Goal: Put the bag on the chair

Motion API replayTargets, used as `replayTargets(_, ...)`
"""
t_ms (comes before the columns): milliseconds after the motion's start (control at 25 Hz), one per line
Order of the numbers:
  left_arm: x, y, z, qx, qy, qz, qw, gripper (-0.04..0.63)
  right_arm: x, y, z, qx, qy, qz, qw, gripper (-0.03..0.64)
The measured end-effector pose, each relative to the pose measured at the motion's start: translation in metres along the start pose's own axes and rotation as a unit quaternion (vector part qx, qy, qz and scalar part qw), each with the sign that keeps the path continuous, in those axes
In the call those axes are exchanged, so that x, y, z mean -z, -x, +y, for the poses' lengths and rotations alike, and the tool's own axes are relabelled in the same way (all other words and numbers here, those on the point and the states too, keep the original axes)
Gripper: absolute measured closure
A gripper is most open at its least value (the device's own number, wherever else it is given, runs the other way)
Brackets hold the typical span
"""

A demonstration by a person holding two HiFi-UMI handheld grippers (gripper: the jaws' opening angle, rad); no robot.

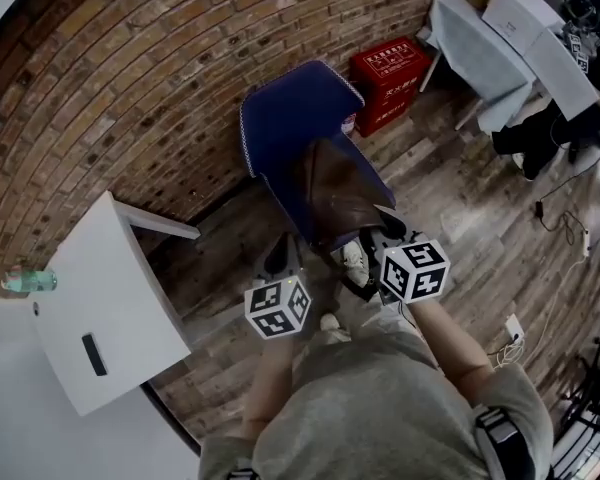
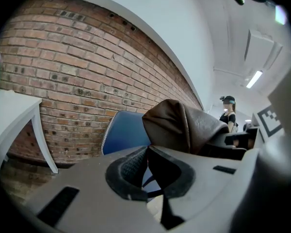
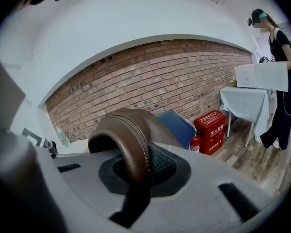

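Observation:
A brown leather bag (image 1: 338,196) hangs over the seat of the blue chair (image 1: 298,118), which stands against the brick wall. My right gripper (image 1: 388,226) is shut on the bag's curved brown handle (image 3: 132,139), which arches up between the jaws of the right gripper (image 3: 140,165). My left gripper (image 1: 280,258) sits to the left of the bag, near the chair's front edge. In the left gripper view the pads of the left gripper (image 2: 146,152) meet at their tips, and the bag (image 2: 184,126) bulges just beyond them to the right, with the chair (image 2: 126,132) behind it.
A white table (image 1: 100,308) with a green bottle (image 1: 30,281) stands at the left. A red box (image 1: 390,80) sits by the wall right of the chair. A cloth-covered table (image 1: 480,53) and a person (image 3: 277,81) are further right. Cables and a socket strip (image 1: 515,328) lie on the wood floor.

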State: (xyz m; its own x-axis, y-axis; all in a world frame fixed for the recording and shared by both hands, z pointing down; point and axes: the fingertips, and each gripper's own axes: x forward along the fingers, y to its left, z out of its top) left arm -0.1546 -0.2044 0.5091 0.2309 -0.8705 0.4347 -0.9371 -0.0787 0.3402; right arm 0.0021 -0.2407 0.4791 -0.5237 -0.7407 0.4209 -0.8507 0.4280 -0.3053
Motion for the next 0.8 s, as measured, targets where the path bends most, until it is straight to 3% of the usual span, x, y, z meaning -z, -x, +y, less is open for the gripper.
replayTargets(800, 0.033, -0.119, 0.049, -0.034, 0.033, 0.037, 0.9982, 0.594, 0.044, -0.136, -0.072, -0.005, 0.0, 0.073, 0.997, 0.592)
